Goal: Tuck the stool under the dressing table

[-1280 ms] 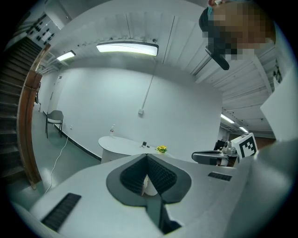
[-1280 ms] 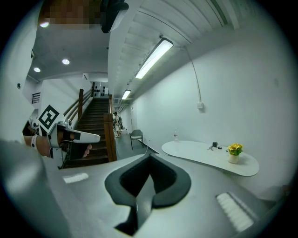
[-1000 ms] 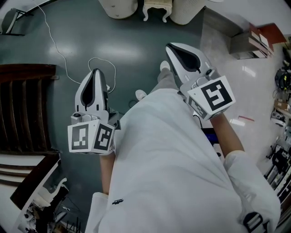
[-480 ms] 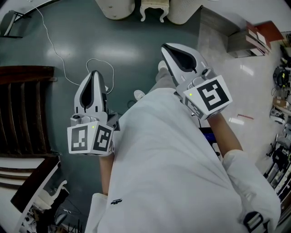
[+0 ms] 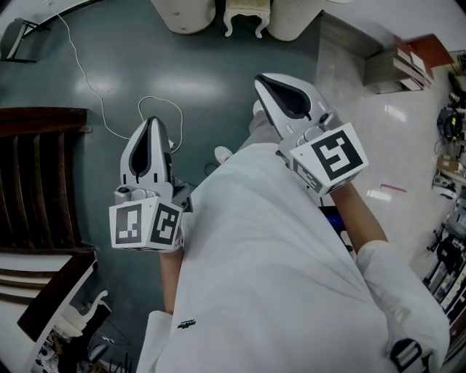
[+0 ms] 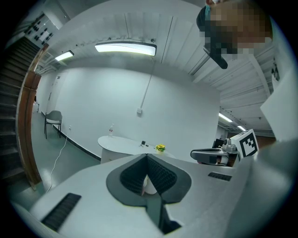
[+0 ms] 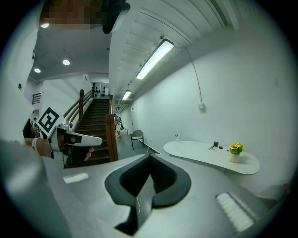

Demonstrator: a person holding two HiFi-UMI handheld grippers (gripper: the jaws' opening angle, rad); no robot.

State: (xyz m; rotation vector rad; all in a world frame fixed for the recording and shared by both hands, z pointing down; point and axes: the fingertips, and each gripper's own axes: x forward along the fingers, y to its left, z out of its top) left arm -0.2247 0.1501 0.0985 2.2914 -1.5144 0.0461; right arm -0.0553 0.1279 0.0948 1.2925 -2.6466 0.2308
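**Both claws shut and empty, well short of the stool**

Far left of the stool [image 5: 250,9], and nearer the person, dark wooden stairs [image 5: 36,182] run along the edge of the grey-green floor [image 5: 211,80]. A thin white cable [image 5: 102,102] trails across that floor, left of the stool. The left claw [image 5: 151,125] hovers above the floor, left of the stool and well apart from it. Its jaws are pressed together with nothing between them. The person's white shoes [image 5: 226,153] show between the two claws, in line with the stool.

The stool itself is only partly in view at the top edge, its curved white legs standing between two rounded white bases [image 5: 186,11]. The right claw [image 5: 261,79] is held slightly right of the stool and closer to it than the left one, but not touching. Its jaws also meet at the tips and grip nothing. The right gripper view shows the oval white bench [image 7: 195,152] ahead against the wall, carrying a small pot of yellow flowers [image 7: 236,148].
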